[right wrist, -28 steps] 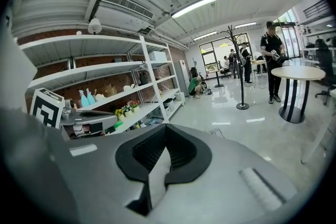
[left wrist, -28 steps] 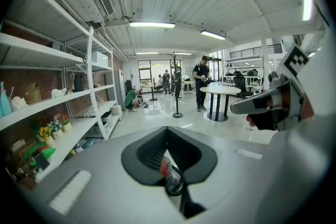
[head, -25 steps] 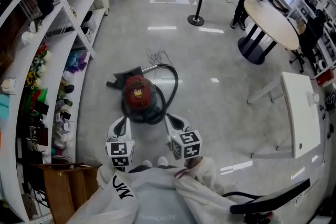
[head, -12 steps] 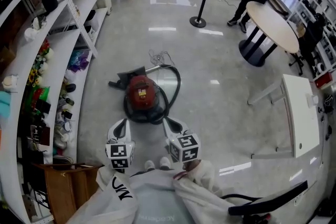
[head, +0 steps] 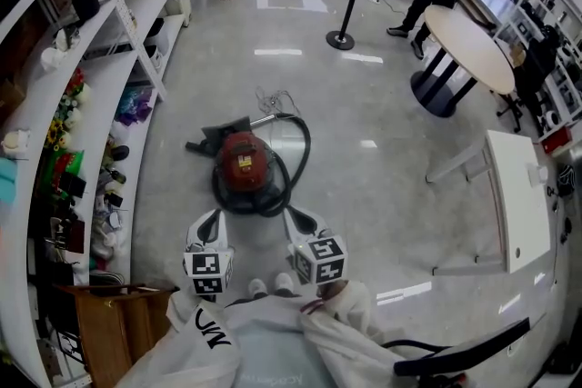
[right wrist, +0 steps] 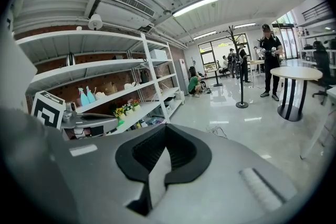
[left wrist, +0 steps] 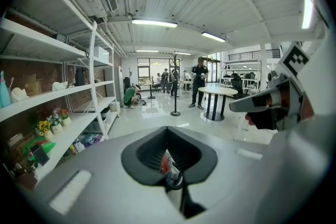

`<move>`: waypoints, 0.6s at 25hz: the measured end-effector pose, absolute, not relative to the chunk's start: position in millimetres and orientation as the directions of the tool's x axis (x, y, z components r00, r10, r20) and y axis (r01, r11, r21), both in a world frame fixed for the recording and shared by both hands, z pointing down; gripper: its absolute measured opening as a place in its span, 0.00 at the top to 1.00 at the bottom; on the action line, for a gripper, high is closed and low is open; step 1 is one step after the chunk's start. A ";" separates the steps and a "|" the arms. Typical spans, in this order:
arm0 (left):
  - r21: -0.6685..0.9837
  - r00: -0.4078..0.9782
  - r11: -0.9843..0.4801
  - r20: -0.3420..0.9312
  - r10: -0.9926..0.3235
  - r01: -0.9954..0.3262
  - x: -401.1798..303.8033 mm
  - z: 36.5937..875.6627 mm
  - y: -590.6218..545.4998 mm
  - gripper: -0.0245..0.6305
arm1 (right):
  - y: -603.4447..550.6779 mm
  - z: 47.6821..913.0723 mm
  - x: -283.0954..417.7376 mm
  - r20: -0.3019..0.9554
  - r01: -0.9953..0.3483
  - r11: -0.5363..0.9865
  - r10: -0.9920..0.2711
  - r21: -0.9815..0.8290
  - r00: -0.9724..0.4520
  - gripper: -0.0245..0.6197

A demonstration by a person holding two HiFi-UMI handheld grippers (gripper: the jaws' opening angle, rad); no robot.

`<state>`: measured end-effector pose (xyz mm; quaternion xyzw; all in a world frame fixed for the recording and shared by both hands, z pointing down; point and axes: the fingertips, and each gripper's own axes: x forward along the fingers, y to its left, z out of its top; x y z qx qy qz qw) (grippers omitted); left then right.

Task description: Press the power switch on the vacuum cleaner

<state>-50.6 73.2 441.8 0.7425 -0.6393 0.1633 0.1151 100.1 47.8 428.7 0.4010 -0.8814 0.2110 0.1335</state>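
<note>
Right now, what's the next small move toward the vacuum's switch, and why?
Probably lower the right claw forward toward the top of the red canister vacuum cleaner. It and the left claw look shut and sit short of it, touching nothing; the switch itself isn't discernible yet.

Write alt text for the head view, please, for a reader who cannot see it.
A red vacuum cleaner sits on a shiny grey floor with its black hose looped round it. The left gripper and right gripper are held just short of it, touching nothing; shelves line the left.
</note>
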 end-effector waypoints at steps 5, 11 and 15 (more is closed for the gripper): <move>-0.036 0.129 -0.155 0.389 -0.912 -0.987 -52.4 444.2 74.8 0.96 | 49.9 432.0 98.4 0.410 -0.764 0.588 -0.648 -0.267 -0.642 0.96; -0.033 0.123 -0.148 0.393 -0.911 -0.988 -57.2 443.7 77.2 0.96 | 50.8 429.4 93.5 0.410 -0.762 0.592 -0.646 -0.265 -0.644 0.96; -0.032 0.122 -0.146 0.390 -0.913 -0.989 -57.9 444.9 78.5 0.96 | 52.9 431.7 91.7 0.415 -0.759 0.595 -0.641 -0.263 -0.646 0.96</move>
